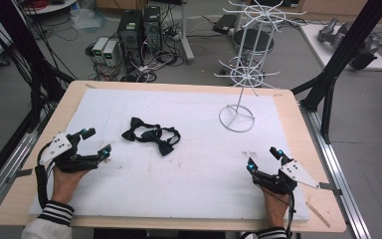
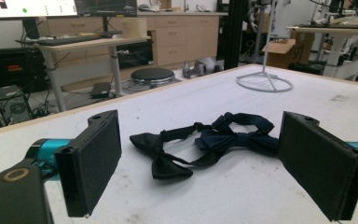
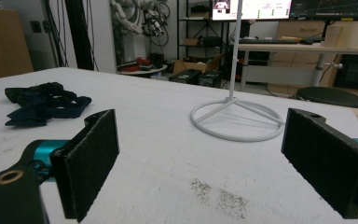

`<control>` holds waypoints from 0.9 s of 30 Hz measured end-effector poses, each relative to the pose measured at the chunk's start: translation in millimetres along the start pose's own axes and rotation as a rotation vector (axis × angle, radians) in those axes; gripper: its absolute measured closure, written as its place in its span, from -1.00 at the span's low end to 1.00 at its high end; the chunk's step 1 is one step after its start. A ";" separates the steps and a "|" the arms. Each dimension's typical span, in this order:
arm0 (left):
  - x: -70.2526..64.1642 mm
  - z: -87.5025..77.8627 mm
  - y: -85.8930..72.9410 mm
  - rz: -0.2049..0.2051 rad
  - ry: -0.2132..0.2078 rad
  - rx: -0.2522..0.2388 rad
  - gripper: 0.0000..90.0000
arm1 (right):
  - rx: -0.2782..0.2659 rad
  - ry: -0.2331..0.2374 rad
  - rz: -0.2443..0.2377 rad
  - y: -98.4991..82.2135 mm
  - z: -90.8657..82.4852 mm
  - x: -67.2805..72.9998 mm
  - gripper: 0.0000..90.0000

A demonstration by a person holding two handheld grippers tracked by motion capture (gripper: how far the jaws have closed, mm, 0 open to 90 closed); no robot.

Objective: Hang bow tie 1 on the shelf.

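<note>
Nearest the person, both hands rest at the front edge of the white mat (image 1: pixel 189 199), one at each side, and nothing is in hand yet. The left gripper (image 1: pixel 95 143) sits low at the front left with its jaws spread wide and empty; in the left gripper view its two black pads (image 2: pixel 95 158) frame open mat, with the bow ties (image 2: pixel 205 140) lying straight ahead between them but well short of contact. The right gripper (image 1: pixel 263 158) is at the front right, likewise wide open and holding nothing, and in its own view it looks toward the ring foot of the white rack (image 3: pixel 237 119), near but not touching it. A little farther in, left of the middle of the mat, the two dark bow ties (image 1: pixel 151 134) lie in a loose tangle, their straps looped over one another, flat on the mat and untouched. Farther back and to the right stands the white wire rack (image 1: pixel 243 74), upright on its ring foot, its hooks all bare as far as can be seen. Judging from this, the work looks to be hanging the bow ties on the rack, and it has not begun: both ties are yet to be separated, picked up and hung, the left gripper being the closer one to start.
</note>
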State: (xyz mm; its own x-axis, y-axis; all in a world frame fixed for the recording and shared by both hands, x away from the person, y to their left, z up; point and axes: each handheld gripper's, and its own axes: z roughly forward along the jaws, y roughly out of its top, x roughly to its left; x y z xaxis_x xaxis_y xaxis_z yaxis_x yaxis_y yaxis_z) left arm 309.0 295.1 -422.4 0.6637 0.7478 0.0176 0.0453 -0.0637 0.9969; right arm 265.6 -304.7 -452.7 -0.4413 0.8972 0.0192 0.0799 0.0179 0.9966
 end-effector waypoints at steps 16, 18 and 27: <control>10.4 25.9 36.7 0.054 -0.108 0.058 -0.68 | -0.001 0.000 -0.002 0.0 0.1 -0.3 -0.77; 11.2 31.5 40.0 0.065 -0.123 0.074 -0.68 | 0.000 -0.001 -0.004 0.0 0.0 -0.4 -0.77; 13.9 61.5 47.3 0.079 -0.199 0.166 -0.68 | -0.001 -0.001 -0.003 0.0 0.1 -0.3 -0.77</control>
State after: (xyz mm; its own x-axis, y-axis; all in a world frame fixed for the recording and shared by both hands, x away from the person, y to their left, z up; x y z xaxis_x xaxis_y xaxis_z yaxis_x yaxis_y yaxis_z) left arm 366.2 261.9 -379.7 0.8032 0.5923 0.0628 0.0985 -0.2361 0.9667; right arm 265.8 -304.9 -452.7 -0.4406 0.8976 0.0163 0.0777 0.0200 0.9968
